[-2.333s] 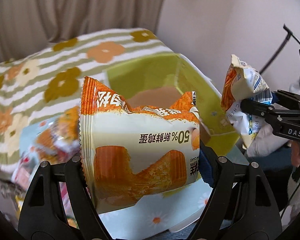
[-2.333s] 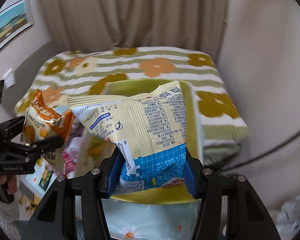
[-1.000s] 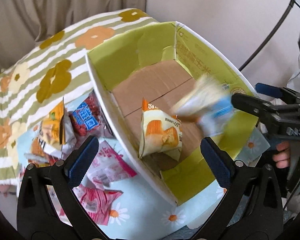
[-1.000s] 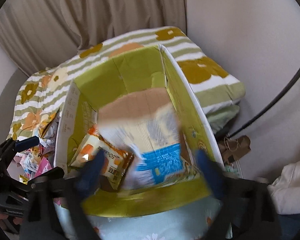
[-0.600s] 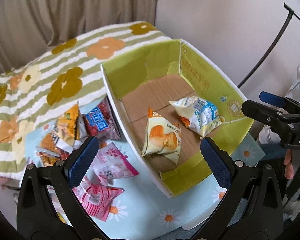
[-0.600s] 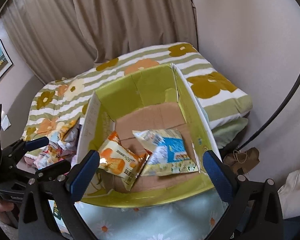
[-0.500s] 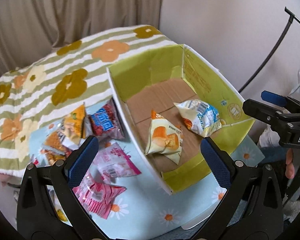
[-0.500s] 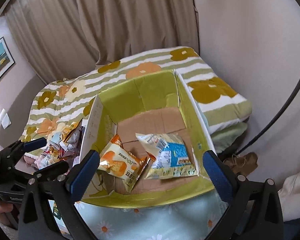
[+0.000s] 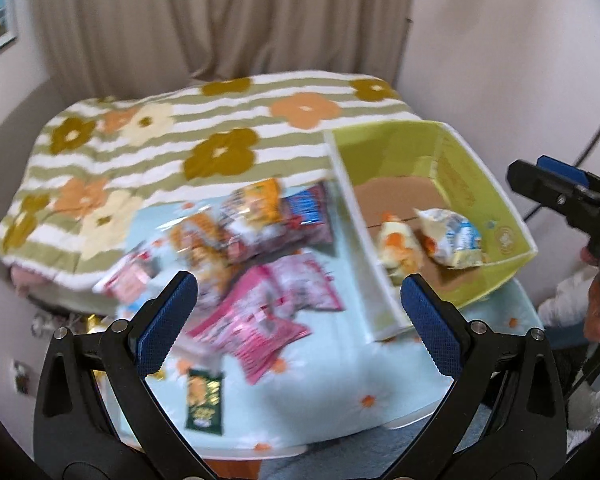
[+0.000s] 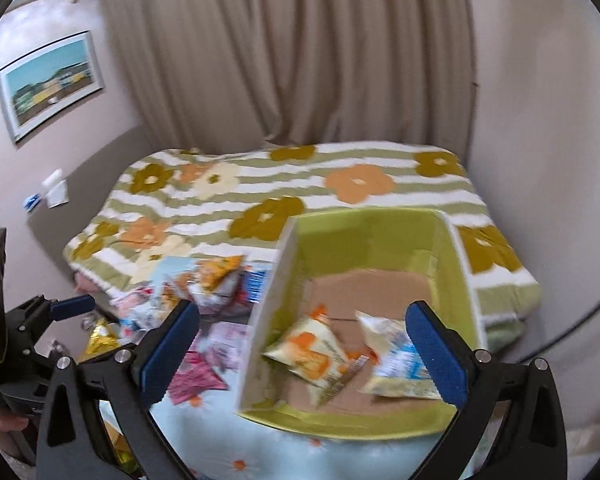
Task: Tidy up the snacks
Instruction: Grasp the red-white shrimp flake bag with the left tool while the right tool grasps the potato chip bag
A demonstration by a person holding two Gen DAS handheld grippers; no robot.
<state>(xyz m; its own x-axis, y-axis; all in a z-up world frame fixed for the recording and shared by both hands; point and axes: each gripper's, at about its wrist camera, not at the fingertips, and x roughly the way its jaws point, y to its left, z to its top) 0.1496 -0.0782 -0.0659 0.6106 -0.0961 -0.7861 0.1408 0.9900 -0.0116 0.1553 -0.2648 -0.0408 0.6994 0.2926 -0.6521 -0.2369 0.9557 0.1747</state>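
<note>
Two snack packets [image 10: 356, 354] now inside the green box [image 10: 364, 426], both grippers' fingers [image 9: 168, 316] spread wide, empty after earlier grasps.

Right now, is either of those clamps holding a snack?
No, the left gripper and right gripper are both open and empty above the table.

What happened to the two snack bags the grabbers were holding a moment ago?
Both were let go into the green box. The orange-and-white bag and the blue-and-cream bag now lie side by side on its cardboard floor. The left gripper and right gripper are open and empty, and have pulled back, the left swinging toward the snack pile. The box, pile and flowered blanket stayed put.
</note>
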